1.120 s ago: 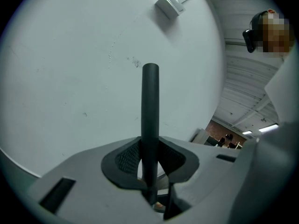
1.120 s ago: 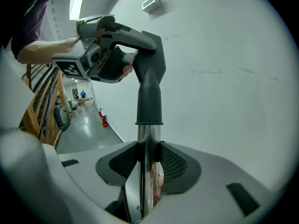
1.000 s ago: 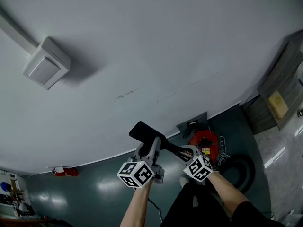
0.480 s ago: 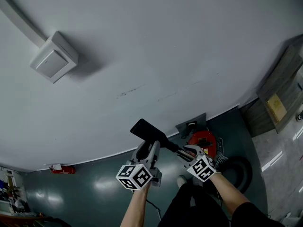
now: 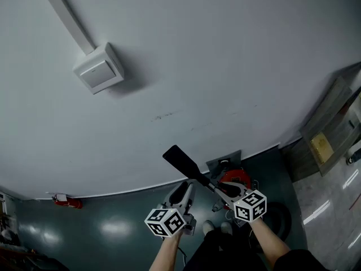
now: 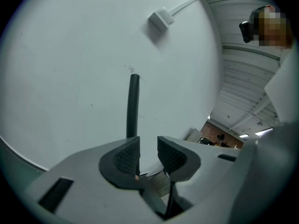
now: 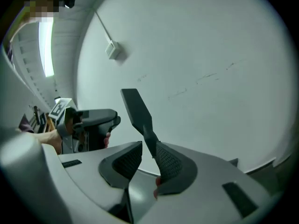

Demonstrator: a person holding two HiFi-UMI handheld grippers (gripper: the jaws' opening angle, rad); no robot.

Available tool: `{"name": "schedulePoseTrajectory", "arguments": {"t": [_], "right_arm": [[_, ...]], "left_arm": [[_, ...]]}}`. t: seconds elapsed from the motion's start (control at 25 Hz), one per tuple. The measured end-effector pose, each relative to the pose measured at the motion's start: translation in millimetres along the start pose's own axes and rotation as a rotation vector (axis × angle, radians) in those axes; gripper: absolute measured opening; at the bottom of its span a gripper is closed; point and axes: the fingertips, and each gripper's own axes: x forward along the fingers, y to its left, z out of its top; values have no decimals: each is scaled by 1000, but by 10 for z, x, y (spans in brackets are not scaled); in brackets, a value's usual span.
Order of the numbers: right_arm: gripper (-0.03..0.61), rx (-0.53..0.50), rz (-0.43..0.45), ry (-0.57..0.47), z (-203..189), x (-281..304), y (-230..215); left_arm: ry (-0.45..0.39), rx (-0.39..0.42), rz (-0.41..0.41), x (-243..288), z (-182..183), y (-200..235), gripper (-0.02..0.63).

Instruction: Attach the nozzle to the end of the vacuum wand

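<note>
Beyond left tool (image 6: 148, 144), nozzle (image 6: 133, 104) (jaws apart)

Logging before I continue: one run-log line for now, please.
nozzle on wand | left gripper open, empty | right gripper open, nozzle beyond jaws

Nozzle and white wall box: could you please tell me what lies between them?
Only bare wall lies between the nozzle and the wall box, with a faint scuff near that stretch; the head view shows it.
</note>
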Motion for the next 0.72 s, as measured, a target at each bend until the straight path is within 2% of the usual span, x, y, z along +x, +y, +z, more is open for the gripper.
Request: {"name": "schedulePoseTrajectory", "arguments": {"t": [0.12,0.4,0.72], "right_arm": [[74,57,32,-52,219,-101,192],[32,181,87,-152,594,-271,497],[17,226,105,-200,768,-296,562]], "left_arm": [[-7,23,-23,-85,21,-180,100],[-53,58,-56,-281,117,-457,9],[-91,58,-63,-359,247,-475,5]]}}
